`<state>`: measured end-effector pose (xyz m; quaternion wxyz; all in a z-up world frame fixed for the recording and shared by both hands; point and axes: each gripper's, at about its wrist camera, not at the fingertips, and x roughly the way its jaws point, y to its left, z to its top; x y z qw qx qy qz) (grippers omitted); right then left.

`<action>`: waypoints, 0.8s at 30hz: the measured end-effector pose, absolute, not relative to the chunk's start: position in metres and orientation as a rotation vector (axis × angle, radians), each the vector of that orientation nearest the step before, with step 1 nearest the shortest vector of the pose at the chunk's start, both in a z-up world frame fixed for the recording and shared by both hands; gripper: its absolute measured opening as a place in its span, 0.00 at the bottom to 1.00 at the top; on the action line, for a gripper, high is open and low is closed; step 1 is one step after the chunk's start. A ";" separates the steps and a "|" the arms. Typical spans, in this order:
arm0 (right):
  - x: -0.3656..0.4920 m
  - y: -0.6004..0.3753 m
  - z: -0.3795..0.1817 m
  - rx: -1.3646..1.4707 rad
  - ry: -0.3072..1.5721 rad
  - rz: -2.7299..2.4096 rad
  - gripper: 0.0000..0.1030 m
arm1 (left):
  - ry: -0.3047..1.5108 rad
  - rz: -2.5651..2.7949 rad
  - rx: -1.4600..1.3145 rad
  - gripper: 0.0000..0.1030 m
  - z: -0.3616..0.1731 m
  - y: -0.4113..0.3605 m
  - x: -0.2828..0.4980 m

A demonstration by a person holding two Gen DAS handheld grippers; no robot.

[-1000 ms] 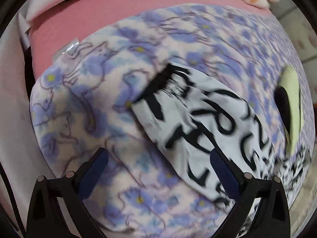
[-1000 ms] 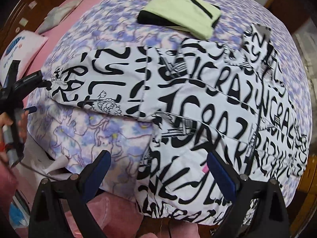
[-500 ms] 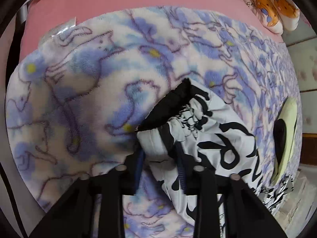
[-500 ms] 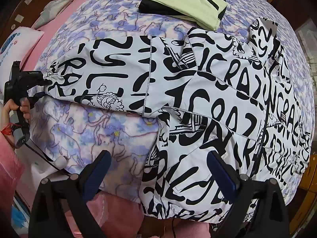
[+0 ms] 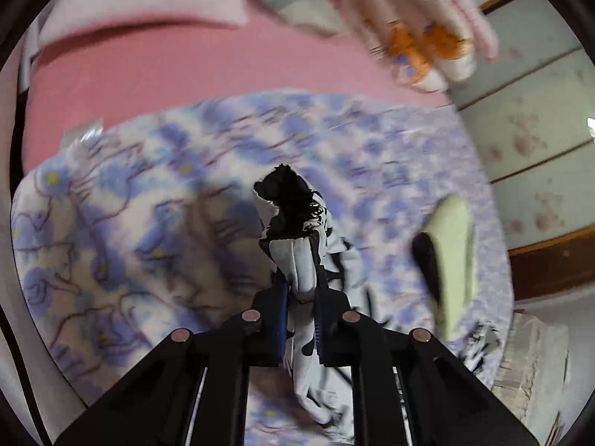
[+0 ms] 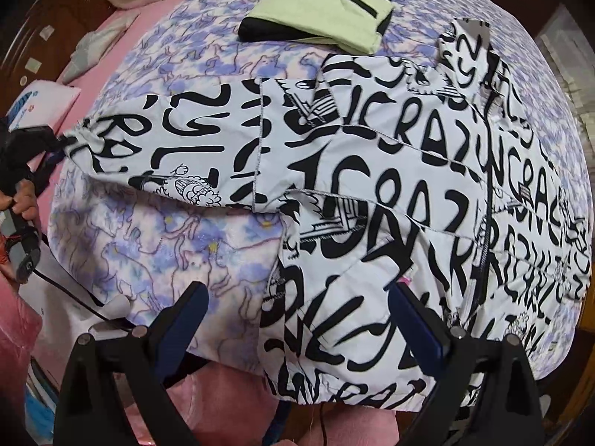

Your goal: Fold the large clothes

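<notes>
1. Two grippers are in my views; the left gripper (image 5: 300, 293) is nearest the lens, and its jaws have just been closing to a narrow gap with the jacket's sleeve cuff (image 5: 293, 238) pinched between the blue pads.
2. From my left wrist camera, the cuff's black lining sticks out past the fingertips, and the sleeve hangs down between the fingers toward the blanket.
3. My right gripper (image 6: 297, 319) hovers with its jaws spread wide and nothing between them; one finger sits over the blanket, the other over the jacket's lower hem.
4. Beyond it, the black-and-white lettered jacket (image 6: 409, 193) lies spread on the purple floral blanket (image 6: 178, 260), its zipper running down the front.
5. One sleeve stretches out to the picture's left edge, where a hand (image 6: 22, 197) holds the other gripper at the cuff.
6. Farther back, a folded light-green garment (image 6: 327, 11) with black trim rests on the blanket, just beyond the jacket's shoulder.
7. Farthest off, a pink sheet (image 5: 186, 70) and a rolled blanket with an orange cartoon print (image 5: 420, 37) lie past the floral blanket.
</notes>
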<state>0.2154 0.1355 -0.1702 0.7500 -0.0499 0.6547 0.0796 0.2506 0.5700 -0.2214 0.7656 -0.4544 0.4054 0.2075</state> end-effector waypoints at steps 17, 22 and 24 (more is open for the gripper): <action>0.205 -0.013 -0.144 0.085 1.316 0.122 0.95 | 0.767 -0.010 -0.611 0.08 -0.042 0.315 0.310; 0.212 -0.078 -0.145 0.113 1.294 0.130 0.95 | 0.817 -0.100 -0.526 0.08 -0.037 0.191 0.323; 0.215 -0.104 -0.146 0.114 1.290 0.125 0.95 | 0.845 -0.138 -0.500 0.08 -0.046 0.143 0.326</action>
